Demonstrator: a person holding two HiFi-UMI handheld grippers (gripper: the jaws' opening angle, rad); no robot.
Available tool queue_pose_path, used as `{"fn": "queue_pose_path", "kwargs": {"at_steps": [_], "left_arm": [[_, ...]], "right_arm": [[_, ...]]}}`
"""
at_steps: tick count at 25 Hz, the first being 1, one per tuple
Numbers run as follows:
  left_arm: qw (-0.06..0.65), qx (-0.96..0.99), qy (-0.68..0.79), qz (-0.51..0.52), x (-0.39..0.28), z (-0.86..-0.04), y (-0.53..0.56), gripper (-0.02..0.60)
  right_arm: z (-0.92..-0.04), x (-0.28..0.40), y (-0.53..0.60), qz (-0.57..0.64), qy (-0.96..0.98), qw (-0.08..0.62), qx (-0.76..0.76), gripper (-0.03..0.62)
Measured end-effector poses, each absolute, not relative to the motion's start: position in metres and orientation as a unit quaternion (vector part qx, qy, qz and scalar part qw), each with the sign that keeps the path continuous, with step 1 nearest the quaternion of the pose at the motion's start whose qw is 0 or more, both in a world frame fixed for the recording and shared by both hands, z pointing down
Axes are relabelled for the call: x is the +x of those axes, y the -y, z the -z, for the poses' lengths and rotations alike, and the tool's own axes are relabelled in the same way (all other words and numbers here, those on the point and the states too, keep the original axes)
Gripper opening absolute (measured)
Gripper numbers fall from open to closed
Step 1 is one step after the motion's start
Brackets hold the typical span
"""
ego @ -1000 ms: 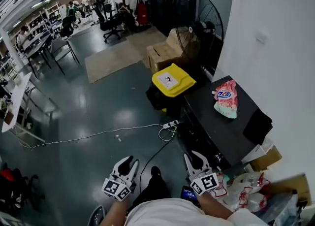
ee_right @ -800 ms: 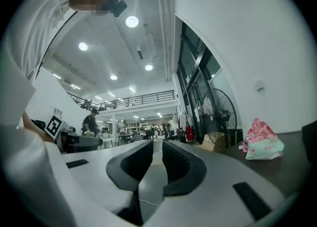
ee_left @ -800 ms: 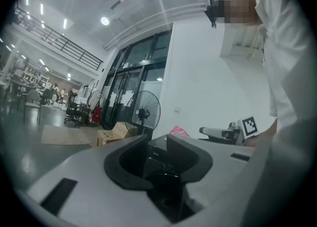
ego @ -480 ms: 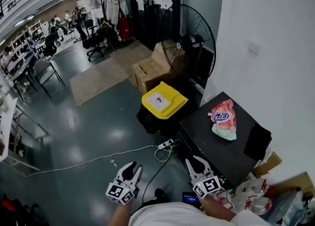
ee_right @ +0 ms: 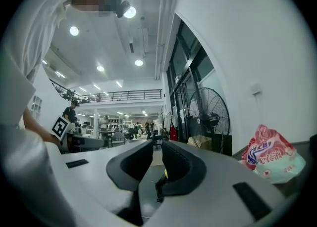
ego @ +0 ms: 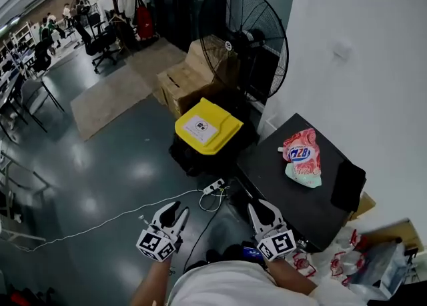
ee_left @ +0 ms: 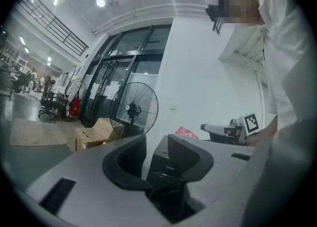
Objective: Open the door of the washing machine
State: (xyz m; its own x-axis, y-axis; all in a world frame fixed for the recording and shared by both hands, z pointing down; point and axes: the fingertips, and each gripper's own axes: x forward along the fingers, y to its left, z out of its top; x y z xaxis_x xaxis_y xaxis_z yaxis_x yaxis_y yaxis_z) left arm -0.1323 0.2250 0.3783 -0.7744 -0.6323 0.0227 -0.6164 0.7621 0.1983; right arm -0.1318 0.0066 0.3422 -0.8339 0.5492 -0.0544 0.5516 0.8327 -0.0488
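The washing machine [ego: 287, 195] is a black box against the white wall, low right in the head view. Its door does not show from this steep angle. A red and white detergent pouch [ego: 301, 157] lies on its top. My left gripper [ego: 172, 215] hangs over the floor to the machine's left, jaws opening with nothing between them. In the left gripper view the machine's dark front [ee_left: 163, 167] shows through the gap of the left gripper [ee_left: 156, 148]. My right gripper [ego: 263, 210] is open and empty by the machine's near corner. The right gripper [ee_right: 157, 159] sees the pouch [ee_right: 270, 154] to its right.
A yellow-lidded bin [ego: 208, 125] stands just beyond the machine, with a big black fan [ego: 243, 35] and cardboard boxes [ego: 180, 85] behind it. A power strip [ego: 213, 187] and its white cable lie on the floor. Plastic bags [ego: 373, 258] sit at the right.
Both grippers have travelled across the floor towards the machine, so the bin, fan and machine now sit closer and more central. The left jaws have spread a little wider.
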Motion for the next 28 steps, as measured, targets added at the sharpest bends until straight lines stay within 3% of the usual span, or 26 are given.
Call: {"fn": "queue_pose_path", "kwargs": {"at_steps": [15, 28], "left_arm": [[0.150, 0.500, 0.853, 0.025, -0.261, -0.463, -0.114, 0.135], [0.202, 0.640, 0.739, -0.067, -0.310, -0.536, -0.029, 0.149]], "right_arm": [[-0.386, -0.233, 0.074, 0.062, -0.984, -0.012, 0.168, 0.074], [-0.422, -0.269, 0.127, 0.071, -0.994, -0.039, 0.074, 0.074]]}}
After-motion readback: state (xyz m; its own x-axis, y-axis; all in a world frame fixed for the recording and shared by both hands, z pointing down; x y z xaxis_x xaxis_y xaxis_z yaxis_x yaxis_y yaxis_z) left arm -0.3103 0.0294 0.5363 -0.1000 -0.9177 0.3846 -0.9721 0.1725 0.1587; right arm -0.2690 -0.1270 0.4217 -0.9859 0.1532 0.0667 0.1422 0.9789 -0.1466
